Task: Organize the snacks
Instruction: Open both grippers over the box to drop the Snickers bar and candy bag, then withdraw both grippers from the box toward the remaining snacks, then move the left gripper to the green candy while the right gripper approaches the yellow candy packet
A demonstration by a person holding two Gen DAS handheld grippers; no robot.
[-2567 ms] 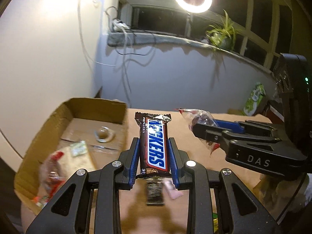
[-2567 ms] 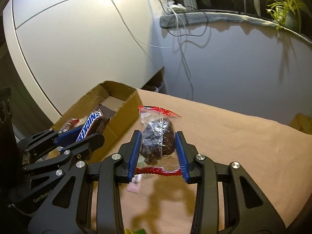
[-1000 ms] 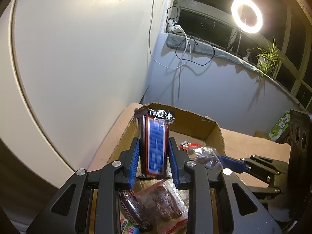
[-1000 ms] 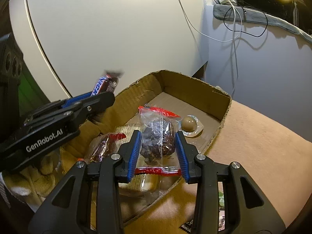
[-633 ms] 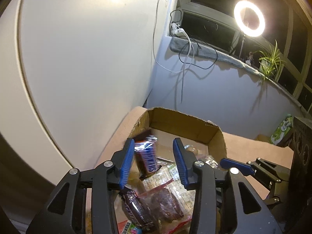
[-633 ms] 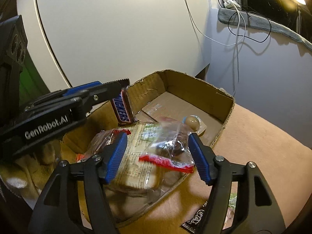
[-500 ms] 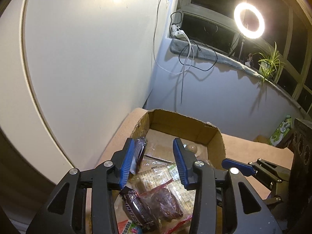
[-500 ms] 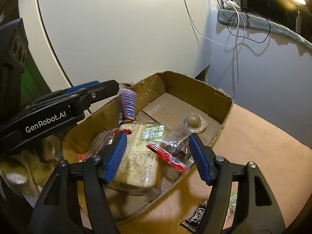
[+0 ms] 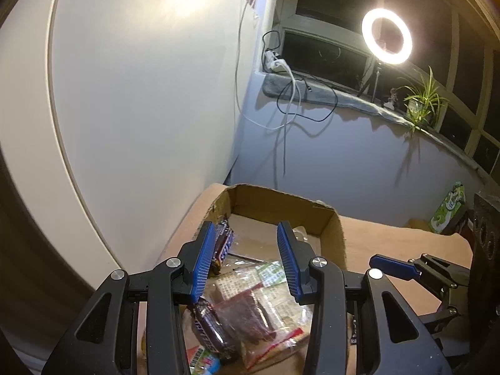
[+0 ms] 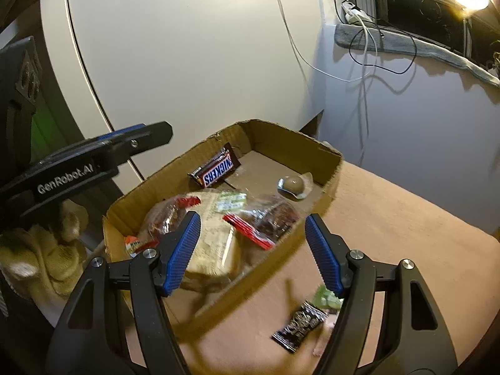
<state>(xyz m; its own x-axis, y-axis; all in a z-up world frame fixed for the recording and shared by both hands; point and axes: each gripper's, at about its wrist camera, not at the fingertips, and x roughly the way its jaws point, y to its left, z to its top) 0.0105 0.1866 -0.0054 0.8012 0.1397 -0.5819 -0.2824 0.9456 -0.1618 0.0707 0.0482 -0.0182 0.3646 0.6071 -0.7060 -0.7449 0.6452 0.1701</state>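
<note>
An open cardboard box (image 10: 281, 131) holds several snacks. A Snickers bar (image 10: 217, 168) leans against its far left wall, and the left wrist view shows that bar (image 9: 223, 243) just past my left finger. A clear red-edged packet of dark snack (image 10: 268, 218) lies in the box near its right wall. My left gripper (image 9: 247, 228) is open over the box with nothing between its fingers. My right gripper (image 10: 253, 218) hovers at the box's near right edge, jaws opening, pads clear of the packet below.
A round brown sweet in a clear cup (image 10: 293, 184) and a pale cracker pack (image 10: 212, 240) also lie in the box. On the tan table (image 10: 406, 234) beside the box are a black sachet (image 10: 300, 325) and a green wrapper (image 10: 328, 300). A white wall stands close behind.
Both grippers opened. The Snickers bar dropped from the left gripper into the box, and the clear packet dropped from the right gripper into the box. The right gripper drew back slightly.
</note>
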